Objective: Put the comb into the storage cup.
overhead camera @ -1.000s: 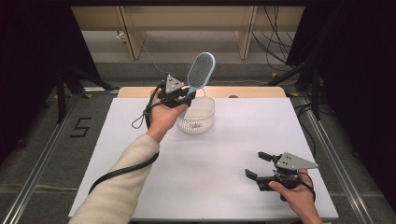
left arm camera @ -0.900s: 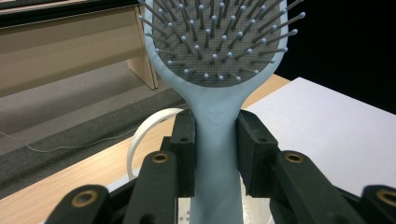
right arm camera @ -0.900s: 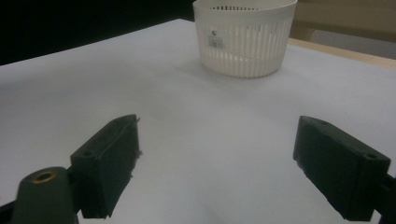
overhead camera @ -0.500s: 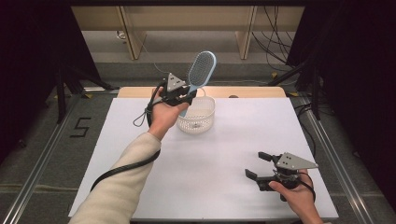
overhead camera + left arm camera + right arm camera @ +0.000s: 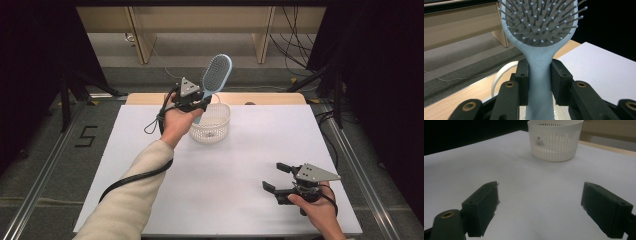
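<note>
Nearest the person, at the near right part of the white counter point(image 5: 225, 190), the right tool point(image 5: 274, 178) lies low in the right hand point(image 5: 315, 207), its grey three-cornered plate on top and its jaws pointing left across the sheet. In the right gripper view the right tool point(image 5: 539, 205) stands wide apart, released, with bare white surface between its jaws and nothing touching the pads. Farther up the counter, a cream sleeve point(image 5: 132, 200) runs from the bottom left edge toward the middle, with a black cable point(image 5: 132, 177) trailing beside it, and the left hand point(image 5: 176, 120) is raised at the far end of it. There the left tool point(image 5: 200, 105) is clenched on the handle of a light blue paddle hairbrush point(image 5: 216, 75). The brush stands nearly upright, tilted a little to the right, its head well above the hand and its grey bristle pad facing the person. In the left gripper view the left tool point(image 5: 539, 82) presses on both sides of the hairbrush point(image 5: 540, 37) handle, just below the head, and the pins with their small ball tips show clearly. Just beside the left hand, on its right, a white slotted plastic basket point(image 5: 210, 127) sits on the counter near the far edge, and the lower end of the brush handle hangs over or just inside its rim; which, I cannot tell. The basket point(image 5: 555, 141), with a small label on its wall, lies well apart from the right tool.
</note>
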Motion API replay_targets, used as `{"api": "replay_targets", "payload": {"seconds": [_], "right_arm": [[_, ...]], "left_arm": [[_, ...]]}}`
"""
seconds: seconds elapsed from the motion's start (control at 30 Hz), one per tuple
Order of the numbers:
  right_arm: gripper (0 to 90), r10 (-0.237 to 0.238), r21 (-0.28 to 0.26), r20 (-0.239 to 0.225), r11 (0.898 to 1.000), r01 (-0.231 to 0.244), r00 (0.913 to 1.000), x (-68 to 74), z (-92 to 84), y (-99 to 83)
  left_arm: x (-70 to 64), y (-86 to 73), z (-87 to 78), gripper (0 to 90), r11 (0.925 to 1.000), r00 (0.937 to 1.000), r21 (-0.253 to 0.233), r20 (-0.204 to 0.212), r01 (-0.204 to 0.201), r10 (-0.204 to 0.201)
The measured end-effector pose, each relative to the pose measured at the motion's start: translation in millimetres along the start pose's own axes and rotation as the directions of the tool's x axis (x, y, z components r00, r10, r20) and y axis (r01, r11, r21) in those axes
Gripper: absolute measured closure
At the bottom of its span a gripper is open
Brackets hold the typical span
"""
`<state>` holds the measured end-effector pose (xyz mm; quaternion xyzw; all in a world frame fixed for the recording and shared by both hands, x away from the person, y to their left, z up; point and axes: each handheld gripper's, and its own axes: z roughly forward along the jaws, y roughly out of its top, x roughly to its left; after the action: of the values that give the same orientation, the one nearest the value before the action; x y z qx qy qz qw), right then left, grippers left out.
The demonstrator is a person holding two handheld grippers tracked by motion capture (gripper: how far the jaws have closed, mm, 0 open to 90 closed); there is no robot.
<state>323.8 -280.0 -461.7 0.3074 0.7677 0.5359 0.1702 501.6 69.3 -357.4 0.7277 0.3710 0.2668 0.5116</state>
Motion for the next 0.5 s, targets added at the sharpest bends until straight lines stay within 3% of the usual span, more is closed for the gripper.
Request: {"api": "replay_targets", "payload": {"seconds": [0.5], "right_arm": [[15.4,0.002,-0.005,-0.002,1.000,-0.002,1.0000,-0.3,0.7,-0.3]], "left_arm": [[1.8,-1.1,6.1,69.9,1.0000,1.0000,0.002,0.000,0.003,-0.003]]}}
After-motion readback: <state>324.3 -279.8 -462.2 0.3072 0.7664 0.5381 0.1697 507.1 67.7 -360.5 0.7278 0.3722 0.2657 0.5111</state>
